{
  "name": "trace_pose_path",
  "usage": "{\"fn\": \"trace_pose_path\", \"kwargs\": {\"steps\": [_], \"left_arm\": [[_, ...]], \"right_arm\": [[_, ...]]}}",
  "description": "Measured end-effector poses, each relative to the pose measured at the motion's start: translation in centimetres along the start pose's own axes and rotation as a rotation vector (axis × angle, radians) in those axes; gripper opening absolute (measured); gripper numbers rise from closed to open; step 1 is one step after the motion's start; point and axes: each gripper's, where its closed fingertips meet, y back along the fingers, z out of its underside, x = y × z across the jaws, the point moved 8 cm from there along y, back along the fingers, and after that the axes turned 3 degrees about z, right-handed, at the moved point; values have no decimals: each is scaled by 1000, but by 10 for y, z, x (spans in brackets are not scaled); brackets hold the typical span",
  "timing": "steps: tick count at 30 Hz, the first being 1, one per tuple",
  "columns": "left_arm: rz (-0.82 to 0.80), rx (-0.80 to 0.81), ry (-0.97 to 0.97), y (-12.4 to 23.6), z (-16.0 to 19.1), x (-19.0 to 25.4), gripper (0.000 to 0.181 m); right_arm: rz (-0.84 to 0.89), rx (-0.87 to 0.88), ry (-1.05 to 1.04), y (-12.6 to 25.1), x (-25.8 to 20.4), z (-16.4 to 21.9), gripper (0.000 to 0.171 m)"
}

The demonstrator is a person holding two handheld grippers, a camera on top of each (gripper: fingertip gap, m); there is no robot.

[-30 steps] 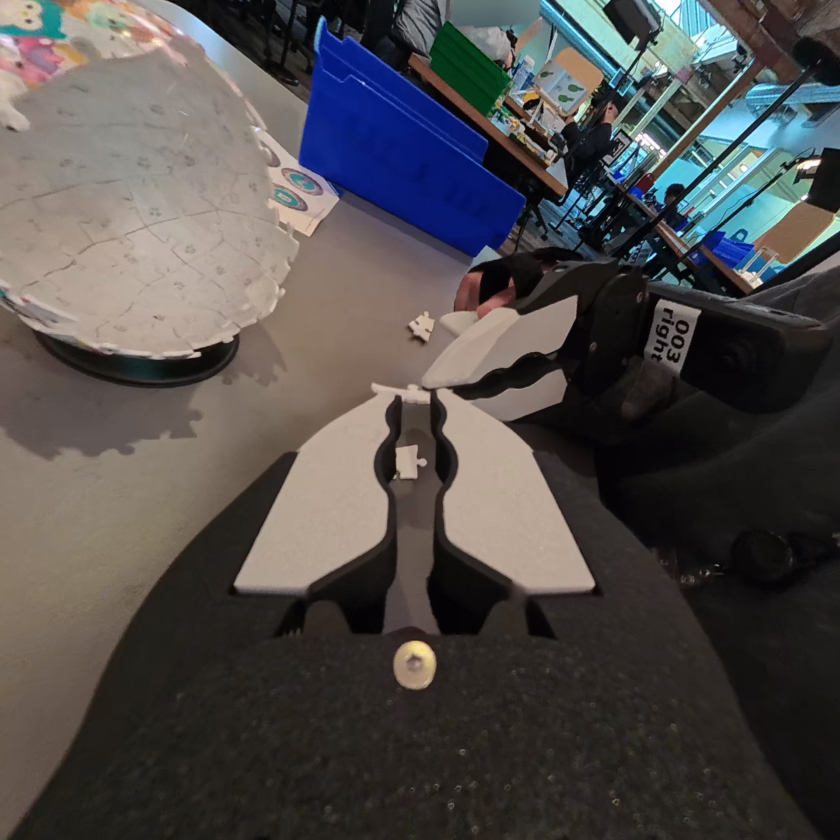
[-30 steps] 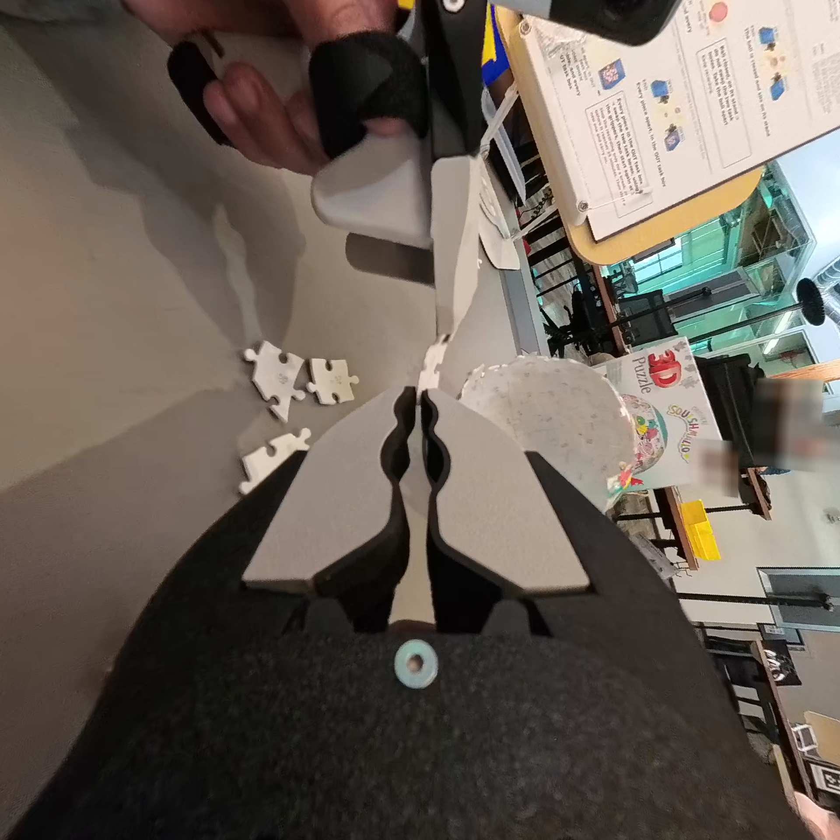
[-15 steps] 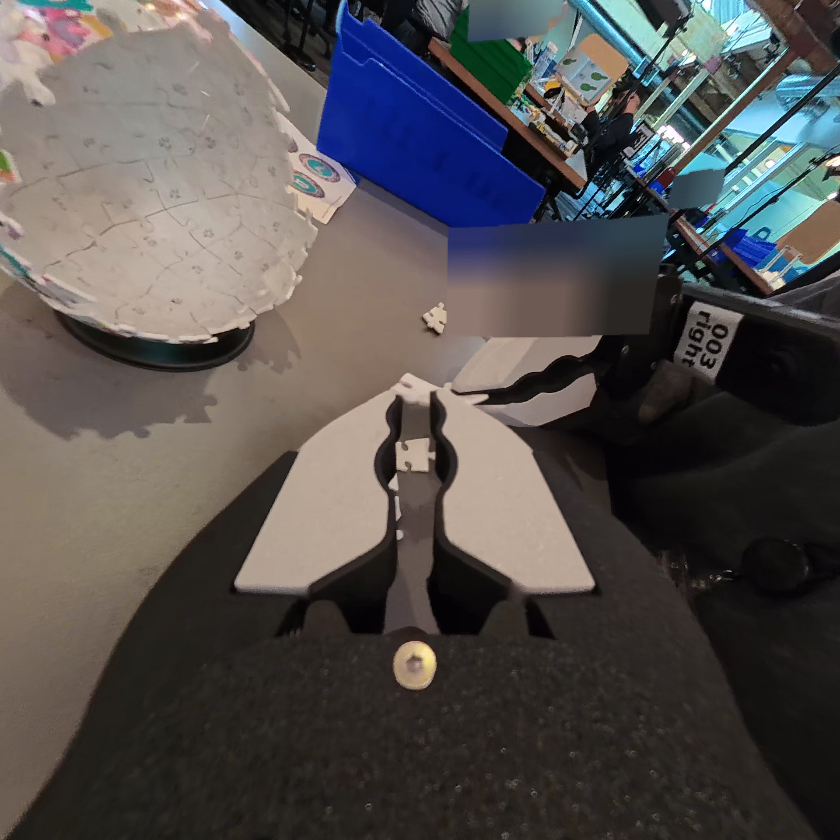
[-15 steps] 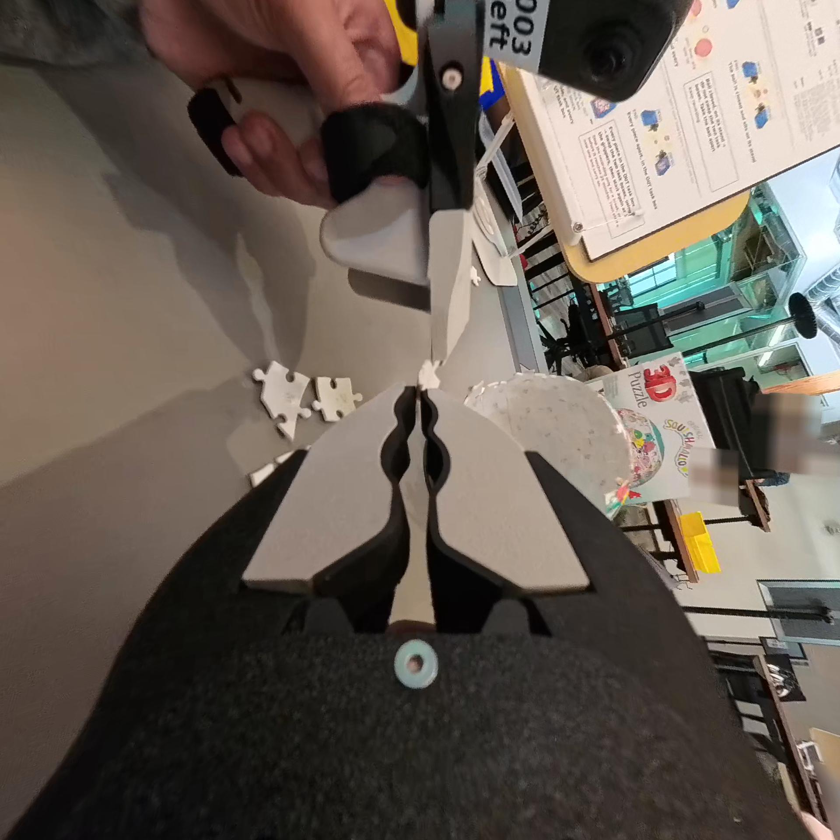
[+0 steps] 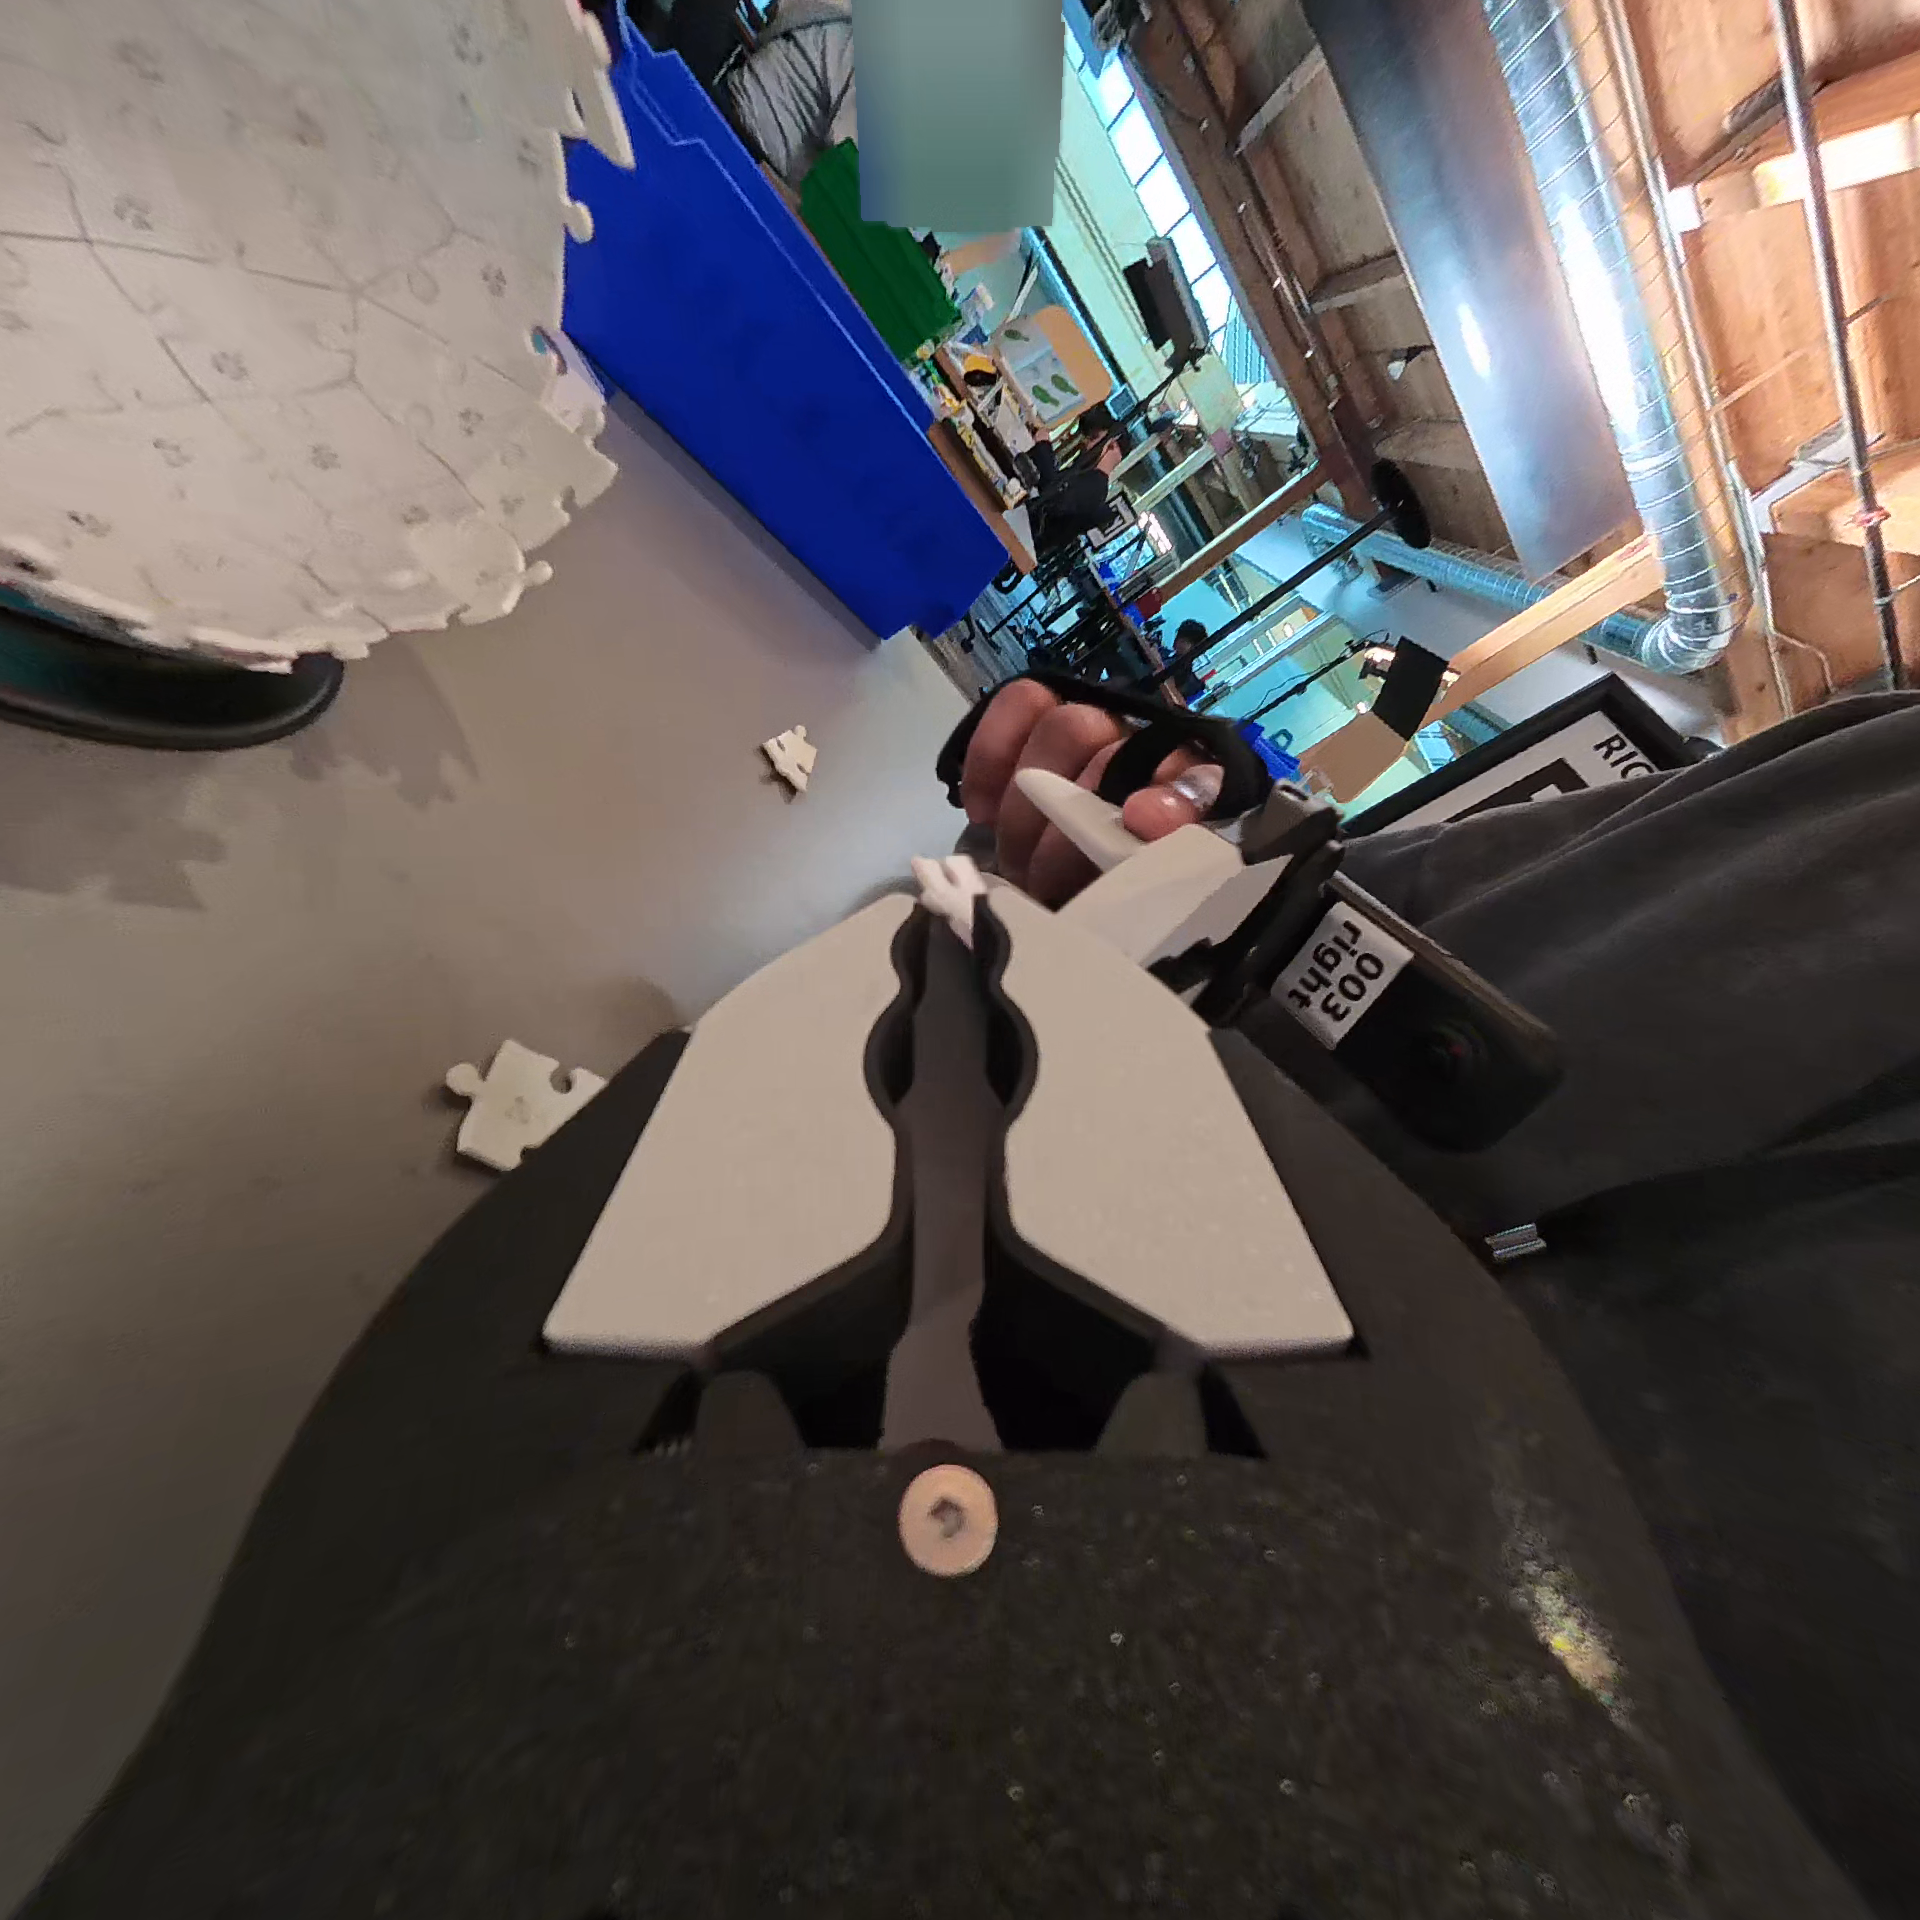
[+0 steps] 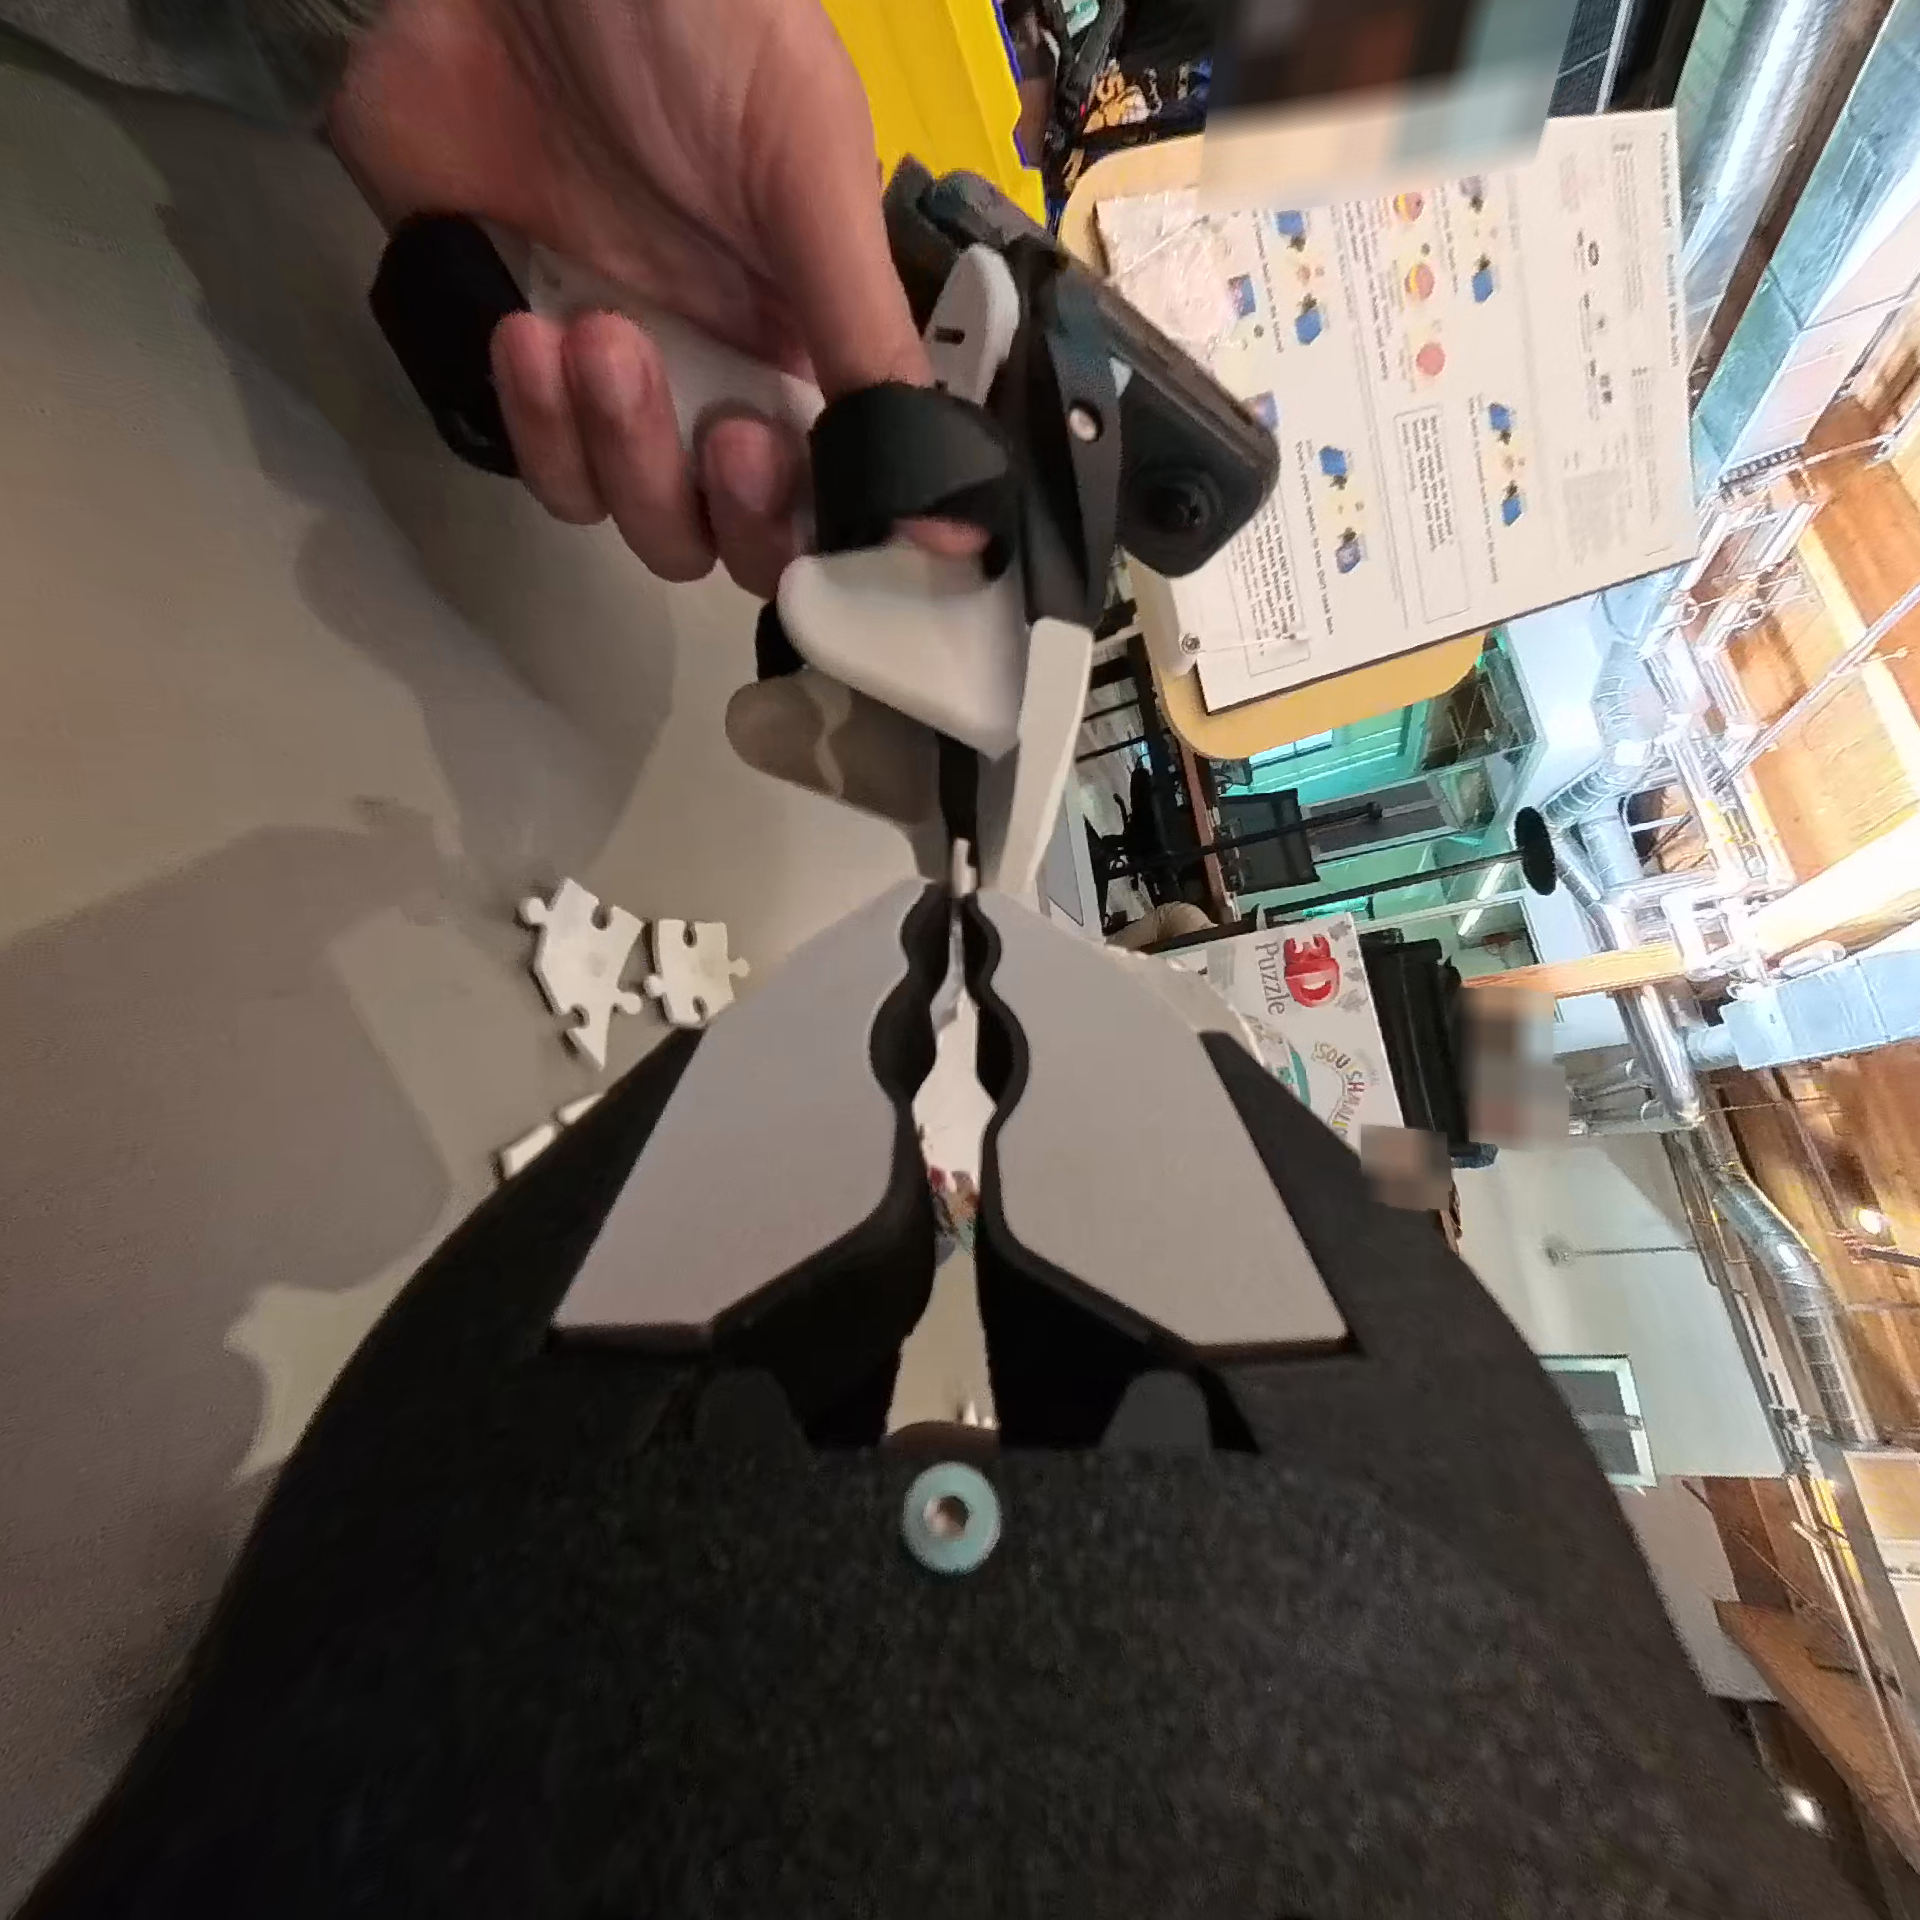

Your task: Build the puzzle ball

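Puzzle ball [image 5: 239,312], partly built, sits on its dark round stand [image 5: 177,696] at the far left of the grey surface [image 5: 623,644] in my left wrist view. I see the pale inner side of a large curved shell of joined pieces with a ragged, knobbed edge. A wide opening is still unfilled, so I judge a good share of the work remains.

Between the tips of my two tools is one small white puzzle piece [image 5: 951,891]. My left hand-held gripper [image 5: 951,920] has its fingers nearly together and pinches that piece at the very tip. My right hand-held gripper [image 6: 961,914] is also drawn nearly closed, and a thin white sliver of a piece [image 6: 963,871] stands at its tips, where the other tool's fingers come down to meet it. Whether the right one truly clamps the piece or only touches it, I cannot tell. It looks to me like a handover or a re-grip, made in the air above the surface and well apart from the ball.

Loose pieces still wait on the surface: one [image 5: 514,1107] just left of my left tool, a smaller one [image 5: 790,756] farther off, and a touching pair [image 6: 629,961] in the right wrist view. Behind the ball stands a blue bin [image 5: 758,384]. The puzzle's printed box [image 6: 1314,1023] stands beyond my right tool.
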Motion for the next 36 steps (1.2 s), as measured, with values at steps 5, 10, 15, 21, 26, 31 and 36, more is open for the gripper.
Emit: {"fn": "trace_pose_path", "kwargs": {"steps": [5,10,15,21,26,31,36], "left_arm": [[7,-34,52,-1,3,-3,4],[31,-83,110,-1,7,-5,2],[18,-90,197,2,11,-14,2],[27,-64,273,9,10,-19,1],[54,-46,304,9,10,-19,1],[50,-32,308,12,8,-19,1],[42,-42,330,14,10,-23,1]], "right_arm": [[-36,8,2,-1,-7,-2,3],[-65,-4,-19,0,-8,-1,27],[-79,-15,20,2,-6,2,20],[-119,-21,83,-1,-13,-1,18],[-108,-49,166,-9,-18,-4,0],[-77,-72,175,-11,-16,-4,0],[-125,-66,168,-8,-17,-3,11]]}}
